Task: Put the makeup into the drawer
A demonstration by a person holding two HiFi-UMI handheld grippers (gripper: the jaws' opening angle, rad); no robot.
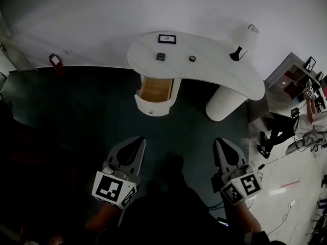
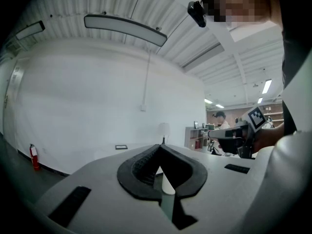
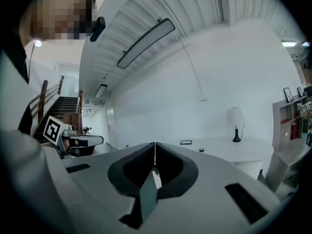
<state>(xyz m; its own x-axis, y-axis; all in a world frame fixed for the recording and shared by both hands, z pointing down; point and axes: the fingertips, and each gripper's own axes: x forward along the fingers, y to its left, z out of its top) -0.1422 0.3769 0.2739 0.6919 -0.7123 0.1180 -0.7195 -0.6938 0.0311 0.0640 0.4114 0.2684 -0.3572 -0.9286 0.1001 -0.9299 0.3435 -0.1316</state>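
Two makeup items lie flat on the white desk [image 1: 214,70], apart from each other: a small dark square case [image 1: 161,56] and a small dark round piece [image 1: 192,58]. Below the desk's left end, the drawer [image 1: 151,107] stands pulled open, white-fronted, its wooden interior showing.

A plain white wall [image 1: 102,19] runs behind a curved white desk [image 1: 214,73] on a dark teal floor [image 1: 76,111], with a white-shaded lamp [image 1: 244,37] and a small framed picture [image 1: 167,39] on its top. A red fire extinguisher [image 2: 33,157] stands at the wall's foot to the left, and a grey shelf unit [image 1: 294,70] stands to the right on paler flooring [image 1: 286,188]. Long light bars [image 2: 124,29] hang under a ribbed white ceiling [image 2: 97,4].
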